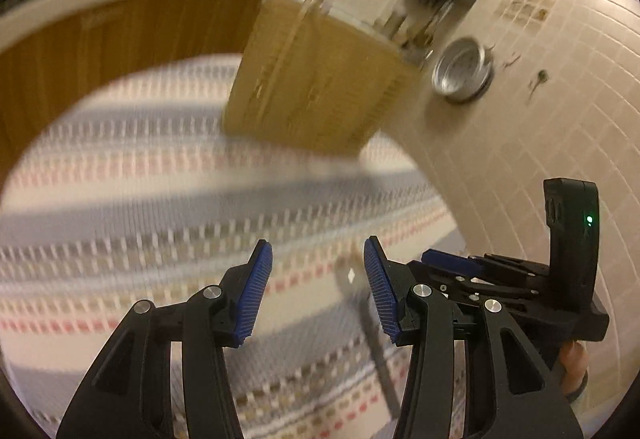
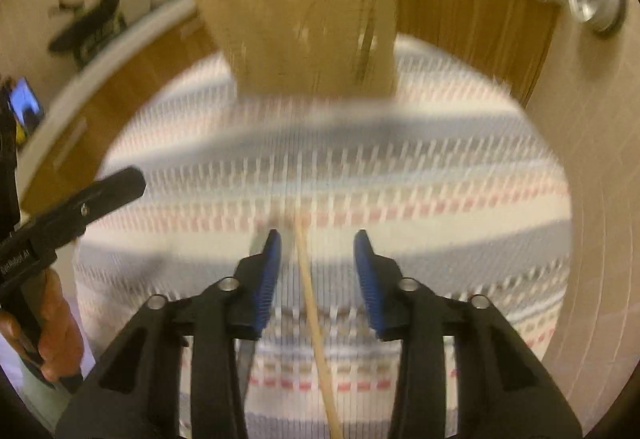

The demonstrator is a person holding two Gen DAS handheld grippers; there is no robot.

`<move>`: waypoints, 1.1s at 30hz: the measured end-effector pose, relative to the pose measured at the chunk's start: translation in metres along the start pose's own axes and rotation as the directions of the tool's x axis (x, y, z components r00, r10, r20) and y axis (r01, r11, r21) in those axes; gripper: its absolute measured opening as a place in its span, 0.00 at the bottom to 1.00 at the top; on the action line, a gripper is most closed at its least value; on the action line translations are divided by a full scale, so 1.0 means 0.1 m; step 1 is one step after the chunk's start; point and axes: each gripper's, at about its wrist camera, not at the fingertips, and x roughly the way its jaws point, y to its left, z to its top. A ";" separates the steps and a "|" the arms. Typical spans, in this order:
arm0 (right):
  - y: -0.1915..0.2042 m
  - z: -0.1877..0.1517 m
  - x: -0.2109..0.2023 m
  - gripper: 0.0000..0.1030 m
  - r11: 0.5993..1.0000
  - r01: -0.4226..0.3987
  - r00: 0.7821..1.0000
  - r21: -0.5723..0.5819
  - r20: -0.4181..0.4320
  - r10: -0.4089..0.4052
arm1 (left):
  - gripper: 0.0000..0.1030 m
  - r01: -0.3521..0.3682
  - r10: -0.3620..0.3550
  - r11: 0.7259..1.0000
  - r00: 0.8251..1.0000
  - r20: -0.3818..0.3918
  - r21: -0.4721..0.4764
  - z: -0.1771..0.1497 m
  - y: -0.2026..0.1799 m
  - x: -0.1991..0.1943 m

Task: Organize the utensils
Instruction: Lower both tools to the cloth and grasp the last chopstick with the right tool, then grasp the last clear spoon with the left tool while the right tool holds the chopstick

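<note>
A striped woven cloth (image 1: 160, 199) covers the surface, all blurred. At its far edge lies a bamboo utensil tray (image 1: 316, 87), also in the right wrist view (image 2: 304, 31). My left gripper (image 1: 318, 291) is open just above the cloth. A dark-handled metal utensil (image 1: 376, 343) lies beneath it, near its right pad, untouched. My right gripper (image 2: 318, 275) is open too. A thin wooden chopstick (image 2: 316, 319) lies on the cloth between its pads, clear of both. A grey metal utensil (image 2: 248, 355) shows under its left finger. The two grippers are close side by side.
A metal bowl (image 1: 462, 69) sits on the pale tiles (image 1: 540, 127) to the right, beyond the cloth. Wood-fronted cabinets (image 1: 100, 51) run behind. A hand (image 2: 52, 323) holds the left gripper's handle at the left edge of the right wrist view.
</note>
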 end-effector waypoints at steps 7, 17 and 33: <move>0.23 -0.11 0.26 0.16 0.996 0.045 0.996 -0.077 -0.075 -0.051 | 0.44 0.017 -0.021 0.999 0.993 -0.115 -0.041 -0.16 0.15 0.25; -0.27 -0.20 0.14 0.05 0.988 0.129 0.991 0.083 -0.053 -0.125 | 0.44 -0.032 0.051 0.996 0.973 -0.224 0.089 -0.21 -0.29 0.62; -0.47 -0.25 0.10 0.05 0.991 0.093 0.995 0.099 -0.056 -0.088 | 0.32 -0.322 0.419 0.861 0.888 -0.189 0.395 -0.27 -0.99 1.14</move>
